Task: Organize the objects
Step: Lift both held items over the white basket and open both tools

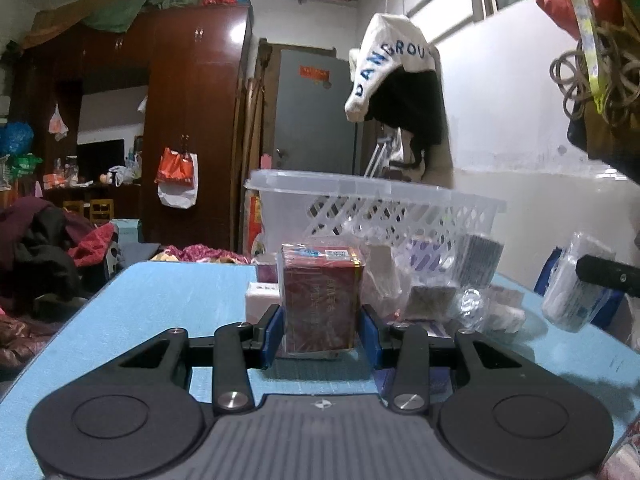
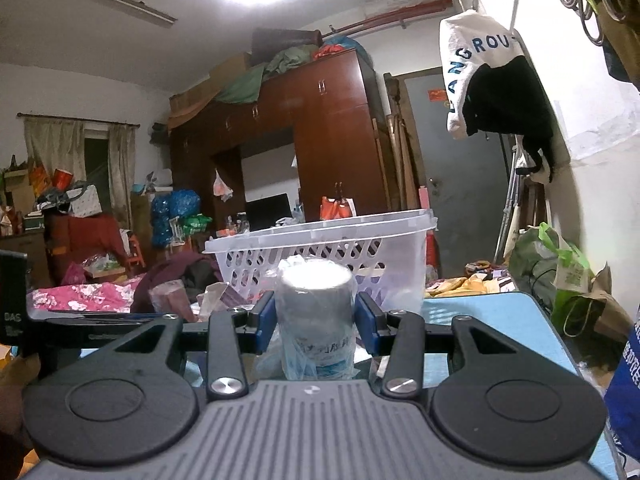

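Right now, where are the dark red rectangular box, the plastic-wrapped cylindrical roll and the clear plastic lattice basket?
dark red rectangular box (image 1: 320, 308), left wrist view, front face.
plastic-wrapped cylindrical roll (image 2: 316, 320), right wrist view, side wall.
clear plastic lattice basket (image 2: 320, 232), right wrist view, near rim.

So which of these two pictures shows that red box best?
The left wrist view: the red box stands front and centre between the left tool's pads, label side facing the camera. The right wrist view does not show it; there a plastic-wrapped roll fills the middle.
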Tool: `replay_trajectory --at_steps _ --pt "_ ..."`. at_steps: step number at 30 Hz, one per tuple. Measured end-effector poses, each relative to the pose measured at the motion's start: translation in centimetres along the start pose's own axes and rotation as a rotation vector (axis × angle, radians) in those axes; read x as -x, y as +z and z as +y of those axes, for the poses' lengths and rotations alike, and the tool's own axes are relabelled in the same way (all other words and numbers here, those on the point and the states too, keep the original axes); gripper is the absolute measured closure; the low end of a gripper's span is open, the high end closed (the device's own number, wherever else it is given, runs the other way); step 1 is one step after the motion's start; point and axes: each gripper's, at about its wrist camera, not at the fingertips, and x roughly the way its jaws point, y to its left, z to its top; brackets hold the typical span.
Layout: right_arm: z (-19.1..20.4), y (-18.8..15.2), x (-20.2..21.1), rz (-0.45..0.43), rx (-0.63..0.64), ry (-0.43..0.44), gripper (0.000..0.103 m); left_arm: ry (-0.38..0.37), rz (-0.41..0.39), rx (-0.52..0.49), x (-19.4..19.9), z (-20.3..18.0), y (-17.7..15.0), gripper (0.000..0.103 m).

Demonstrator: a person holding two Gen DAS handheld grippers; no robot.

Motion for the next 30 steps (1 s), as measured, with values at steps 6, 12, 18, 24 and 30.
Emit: replay_trajectory --at_steps 6,12,18,24,30 --pt "0.0 0.7 0.1 -0.009 -0.002 -0.001 0.057 -0.002 -0.041 0.021 1.3 0.5 1.1 0.058" --pt "0.6 6.1 -1.5 -0.053 0.079 -0.014 0.057 -0.04 -0.125 -0.059 0.5 0.2 7.5 0.058" --pt "1.0 12.4 -7.7 -0.079 0.216 -0.049 0.057 -0.065 -0.116 -0.084 -4.9 -1.2 15.5 0.058" --pt "-1.0 12.1 -15.1 0.06 0.179 -0.042 0.036 -0.056 0.07 -0.063 -12.1 -1.8 15.3 0.044" --pt "-1.8 9.3 -10.5 0.035 0.088 -0.034 0.0 -0.033 -0.002 -0.081 -8.0 -1.2 11.9 0.021"
